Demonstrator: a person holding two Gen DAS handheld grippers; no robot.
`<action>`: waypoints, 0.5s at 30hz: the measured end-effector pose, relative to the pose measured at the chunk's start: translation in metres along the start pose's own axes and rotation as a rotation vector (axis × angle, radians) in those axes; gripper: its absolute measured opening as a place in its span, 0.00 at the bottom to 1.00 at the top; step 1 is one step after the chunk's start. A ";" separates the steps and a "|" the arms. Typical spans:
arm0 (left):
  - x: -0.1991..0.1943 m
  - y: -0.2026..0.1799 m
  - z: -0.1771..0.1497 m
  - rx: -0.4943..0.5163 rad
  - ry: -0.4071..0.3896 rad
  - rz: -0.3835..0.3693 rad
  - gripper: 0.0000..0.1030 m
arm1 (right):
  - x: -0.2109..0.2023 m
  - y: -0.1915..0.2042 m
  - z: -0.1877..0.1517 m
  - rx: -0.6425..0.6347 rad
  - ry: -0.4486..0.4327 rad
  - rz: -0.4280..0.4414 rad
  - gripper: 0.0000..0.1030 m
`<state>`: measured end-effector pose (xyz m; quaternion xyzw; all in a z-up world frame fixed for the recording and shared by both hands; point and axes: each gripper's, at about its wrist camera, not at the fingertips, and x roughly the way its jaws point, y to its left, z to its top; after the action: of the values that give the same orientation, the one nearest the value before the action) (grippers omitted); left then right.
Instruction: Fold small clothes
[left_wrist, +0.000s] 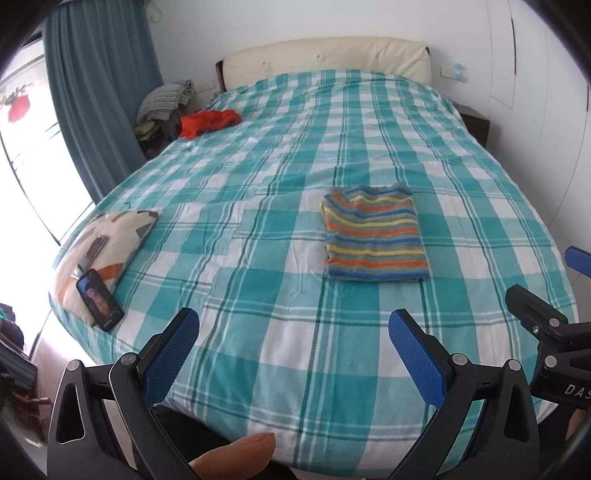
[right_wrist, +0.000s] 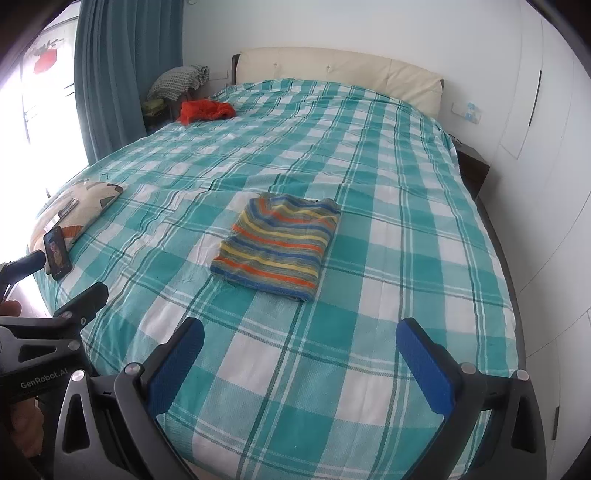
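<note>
— Beyond the striped top (left_wrist: 373, 236), toward the headboard (left_wrist: 328, 57), what is left for you?

— On the bed (left_wrist: 258, 155), a red garment (left_wrist: 208, 122) lies crumpled near the headboard's left end, well apart from the striped top, which sits folded flat in the middle. I judge the red one comes next.

— And your fingers?

— Both pairs are spread wide and hold nothing. My left gripper (left_wrist: 291, 347) and right gripper (right_wrist: 301, 354) hover over the near edge of the bed, short of the striped top.

— What could go wrong?

— Reaching across to the red garment, a trailing wrist could drag over the striped top and undo its fold. The phone (left_wrist: 99, 299) leans on the pillow (left_wrist: 110, 236), left of the striped top at the bed's edge; a tug on the cover might tip it off.
</note>
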<state>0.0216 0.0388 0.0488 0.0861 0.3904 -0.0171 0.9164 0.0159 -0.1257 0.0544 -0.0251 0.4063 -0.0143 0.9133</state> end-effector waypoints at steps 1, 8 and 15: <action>-0.001 -0.001 0.002 0.002 -0.005 0.002 1.00 | -0.001 0.001 0.003 0.001 0.001 -0.004 0.99; -0.003 -0.005 0.011 0.010 -0.020 0.006 1.00 | -0.004 0.002 0.011 -0.001 0.012 -0.050 0.99; -0.002 -0.009 0.011 -0.001 -0.003 -0.068 1.00 | -0.005 -0.008 0.004 0.012 0.020 -0.072 0.99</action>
<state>0.0267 0.0282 0.0566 0.0723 0.3919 -0.0480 0.9159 0.0158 -0.1336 0.0615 -0.0341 0.4141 -0.0500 0.9082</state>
